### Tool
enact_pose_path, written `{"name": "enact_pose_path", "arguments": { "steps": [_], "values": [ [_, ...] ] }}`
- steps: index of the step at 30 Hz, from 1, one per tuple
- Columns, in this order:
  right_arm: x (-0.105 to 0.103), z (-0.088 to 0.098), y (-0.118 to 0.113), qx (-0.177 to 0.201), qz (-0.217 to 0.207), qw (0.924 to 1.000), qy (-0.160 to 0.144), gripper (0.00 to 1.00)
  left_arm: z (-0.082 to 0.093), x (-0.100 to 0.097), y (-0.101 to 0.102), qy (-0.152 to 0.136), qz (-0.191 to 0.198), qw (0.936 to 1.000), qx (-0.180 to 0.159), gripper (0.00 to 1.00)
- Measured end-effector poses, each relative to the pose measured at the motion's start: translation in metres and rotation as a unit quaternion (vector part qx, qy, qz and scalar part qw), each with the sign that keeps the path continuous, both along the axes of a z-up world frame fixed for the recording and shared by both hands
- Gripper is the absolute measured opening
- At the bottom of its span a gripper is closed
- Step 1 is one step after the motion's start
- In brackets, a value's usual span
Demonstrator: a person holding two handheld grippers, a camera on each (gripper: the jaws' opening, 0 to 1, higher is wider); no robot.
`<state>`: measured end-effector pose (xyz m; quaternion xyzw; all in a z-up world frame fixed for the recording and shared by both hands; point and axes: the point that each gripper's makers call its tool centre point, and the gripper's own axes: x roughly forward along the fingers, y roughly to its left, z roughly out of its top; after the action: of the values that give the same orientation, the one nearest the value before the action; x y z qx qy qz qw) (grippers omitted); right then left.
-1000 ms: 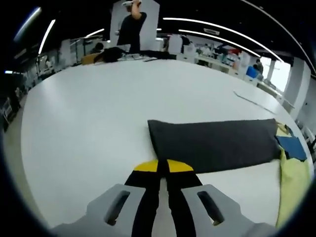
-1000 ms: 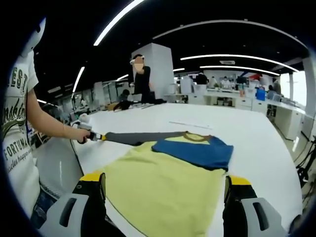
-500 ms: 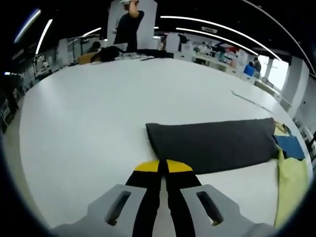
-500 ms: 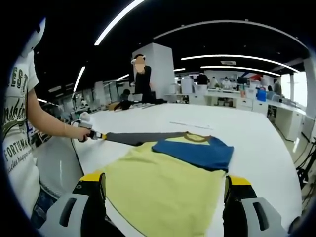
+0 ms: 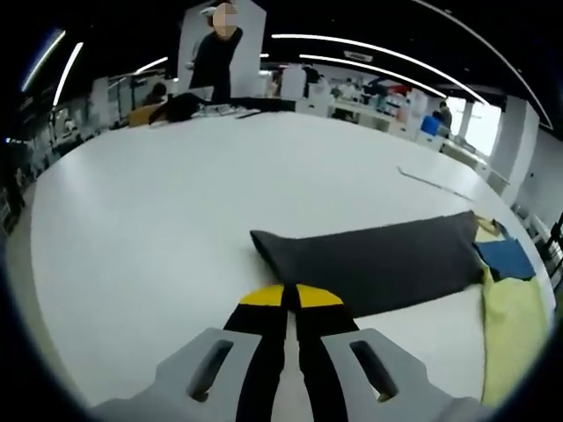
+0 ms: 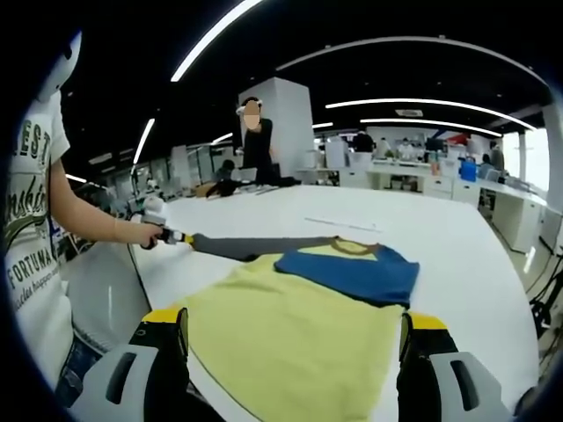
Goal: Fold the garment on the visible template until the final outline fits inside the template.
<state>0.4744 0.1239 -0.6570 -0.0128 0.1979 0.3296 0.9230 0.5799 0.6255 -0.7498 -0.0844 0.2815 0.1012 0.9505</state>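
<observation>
Bare white table point(image 5: 158, 220) lies wide open left of and beyond the grey sleeve point(image 5: 369, 259), while the yellow garment point(image 6: 290, 330) covers the surface ahead of the spread right gripper point(image 6: 290, 338).

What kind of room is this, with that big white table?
Probably an open-plan workshop or lab: long ceiling light strips, rows of desks behind, and a wide white table where a yellow shirt is laid out for folding.

The yellow T-shirt with one blue and one dark grey sleeve point(image 6: 303, 325) lay flat across the lower centre, grey sleeve point(image 5: 374, 259) stretched leftward, blue sleeve folded over the chest.
</observation>
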Motion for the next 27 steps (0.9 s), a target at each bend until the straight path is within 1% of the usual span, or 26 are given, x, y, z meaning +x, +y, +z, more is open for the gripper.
{"name": "enact_pose_path", "arguments": {
  "steps": [2,4,7,11,14,16,17,18,19,20,23,27],
  "values": [
    [-0.001,-0.001,0.000,0.000,0.001,1.0000,0.001,0.99,0.002,0.002,-0.002,-0.001,-0.007,1.0000,0.003,0.00],
    [-0.001,-0.001,0.001,-0.001,0.002,1.0000,0.002,0.99,0.003,0.004,-0.005,0.002,-0.022,0.9996,0.018,0.00],
    [-0.001,0.000,0.001,0.002,0.001,1.0000,0.000,0.99,0.009,0.007,-0.012,-0.008,-0.033,0.9993,0.013,0.00],
    [-0.002,0.000,0.001,0.001,0.003,1.0000,-0.001,0.99,0.015,0.012,-0.020,-0.014,-0.045,0.9988,0.014,0.00],
    [-0.002,0.000,0.002,0.000,0.005,1.0000,-0.001,0.99,0.021,0.017,-0.028,-0.024,-0.055,0.9982,0.002,0.00],
    [-0.002,0.000,0.003,0.000,0.005,1.0000,-0.001,0.99,0.024,0.019,-0.032,-0.030,-0.061,0.9977,0.002,0.00],
    [-0.002,0.000,0.004,0.000,0.006,1.0000,-0.001,0.99,0.026,0.021,-0.034,-0.034,-0.061,0.9975,-0.006,0.00],
    [-0.002,0.000,0.003,0.000,0.007,1.0000,-0.001,0.99,0.029,0.023,-0.039,-0.042,-0.060,0.9970,-0.025,0.00],
    [-0.002,0.000,0.004,0.000,0.007,1.0000,0.000,0.99,0.032,0.025,-0.041,-0.049,-0.059,0.9966,-0.031,0.00],
    [-0.002,-0.001,0.004,0.000,0.007,1.0000,0.001,0.99,0.034,0.026,-0.043,-0.052,-0.061,0.9964,-0.028,0.00],
    [-0.003,-0.003,0.005,-0.004,0.010,0.9999,0.005,0.99,0.039,0.030,-0.053,-0.054,-0.085,0.9949,-0.007,0.00],
    [-0.004,-0.004,0.006,-0.006,0.014,0.9999,0.007,0.99,0.047,0.036,-0.066,-0.063,-0.102,0.9927,-0.007,0.00]
  ]
}}
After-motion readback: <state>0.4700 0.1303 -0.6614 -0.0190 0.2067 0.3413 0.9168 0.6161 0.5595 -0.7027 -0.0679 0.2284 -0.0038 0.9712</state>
